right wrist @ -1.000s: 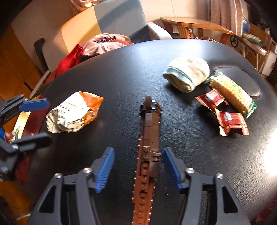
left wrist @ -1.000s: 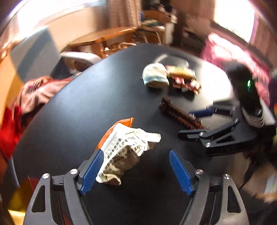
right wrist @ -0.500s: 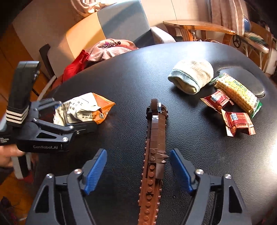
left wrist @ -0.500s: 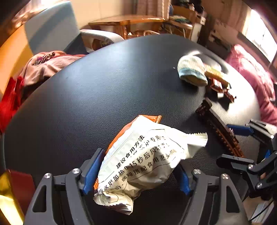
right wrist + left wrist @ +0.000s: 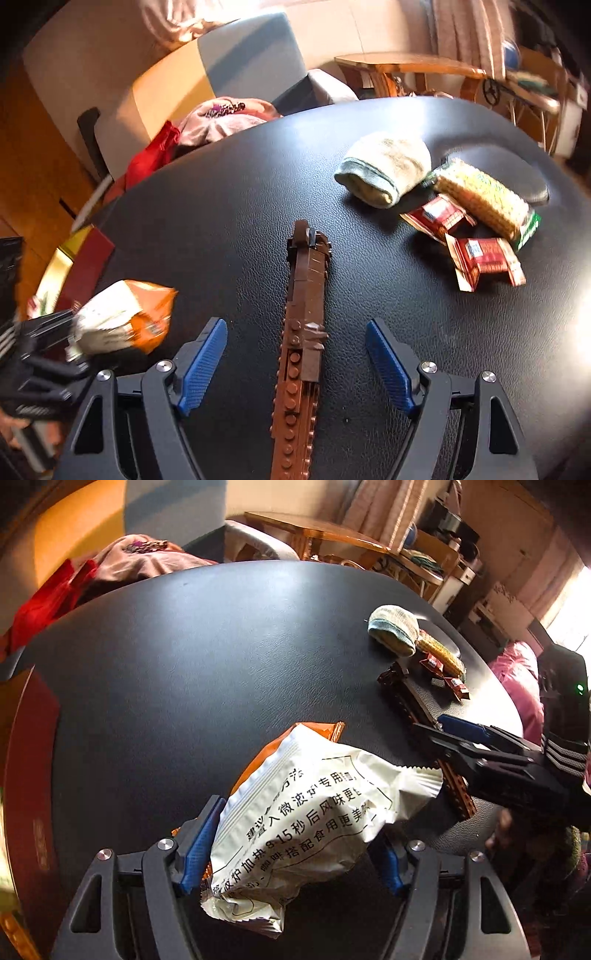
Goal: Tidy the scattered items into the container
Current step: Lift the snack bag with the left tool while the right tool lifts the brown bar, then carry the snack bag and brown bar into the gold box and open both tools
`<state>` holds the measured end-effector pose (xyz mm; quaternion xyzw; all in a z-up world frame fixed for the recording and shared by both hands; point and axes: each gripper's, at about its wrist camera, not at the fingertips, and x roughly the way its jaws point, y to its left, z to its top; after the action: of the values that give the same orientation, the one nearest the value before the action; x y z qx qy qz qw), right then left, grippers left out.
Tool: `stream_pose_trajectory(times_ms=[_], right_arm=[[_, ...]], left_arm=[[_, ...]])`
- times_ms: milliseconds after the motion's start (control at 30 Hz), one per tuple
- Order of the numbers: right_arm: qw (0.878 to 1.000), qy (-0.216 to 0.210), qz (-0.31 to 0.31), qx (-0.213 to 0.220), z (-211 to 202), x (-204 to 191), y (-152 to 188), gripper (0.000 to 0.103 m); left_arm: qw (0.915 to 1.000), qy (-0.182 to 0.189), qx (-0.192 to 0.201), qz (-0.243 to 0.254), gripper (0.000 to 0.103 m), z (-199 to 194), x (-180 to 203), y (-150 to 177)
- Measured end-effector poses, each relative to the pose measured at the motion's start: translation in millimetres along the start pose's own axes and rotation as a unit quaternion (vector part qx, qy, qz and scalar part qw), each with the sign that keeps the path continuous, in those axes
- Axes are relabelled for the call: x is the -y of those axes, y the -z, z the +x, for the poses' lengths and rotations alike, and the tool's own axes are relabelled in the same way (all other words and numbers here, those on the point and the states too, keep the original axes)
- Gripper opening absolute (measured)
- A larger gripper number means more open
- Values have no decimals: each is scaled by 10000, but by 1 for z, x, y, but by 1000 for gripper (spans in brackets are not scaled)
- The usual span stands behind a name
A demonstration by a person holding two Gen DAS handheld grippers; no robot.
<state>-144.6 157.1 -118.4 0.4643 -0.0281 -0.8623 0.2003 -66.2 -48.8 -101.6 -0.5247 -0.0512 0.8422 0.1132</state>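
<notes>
A: Black table point(image 5: 240, 206): left gripper point(image 5: 295, 853) has just been closing around the white-orange snack bag point(image 5: 314, 812), near left; can't tell if the pads bite yet.
B: Right gripper point(image 5: 295, 363) wide, has just been opening, astride the brown brick strip point(image 5: 301, 332), not gripping.
A: Risk: puffy bag squirts out under uneven squeeze.

White-and-orange snack bag point(image 5: 314, 812) is sitting crumpled and tilted; brown brick strip point(image 5: 301, 332) is lying lengthwise on the black bench point(image 5: 240, 221); rolled sock point(image 5: 386, 168), corn pack point(image 5: 484, 197) and two red wrappers point(image 5: 484, 260) are huddling together.
</notes>
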Motion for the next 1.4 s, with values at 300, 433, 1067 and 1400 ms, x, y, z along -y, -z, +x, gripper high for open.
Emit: stream_pose_trajectory(times_ms=[300,433,1067,1400], right_arm=[[9939,986,-489,-108,7,-17,0,28],[9949,891,-463,-119,3,-15,5,28],[9975,633,-299,-71,-8,-28,24,20],[9977,652,-155,-129,-15,-55,39,20]], left_arm=[[9989,-413,118,188,76,-8,4,14],[9962,-638,208,551,78,-6,13,6],[9979,-420,491,-71,73,-20,-3,33],[9954,-535,741,-295,73,-43,-13,55]])
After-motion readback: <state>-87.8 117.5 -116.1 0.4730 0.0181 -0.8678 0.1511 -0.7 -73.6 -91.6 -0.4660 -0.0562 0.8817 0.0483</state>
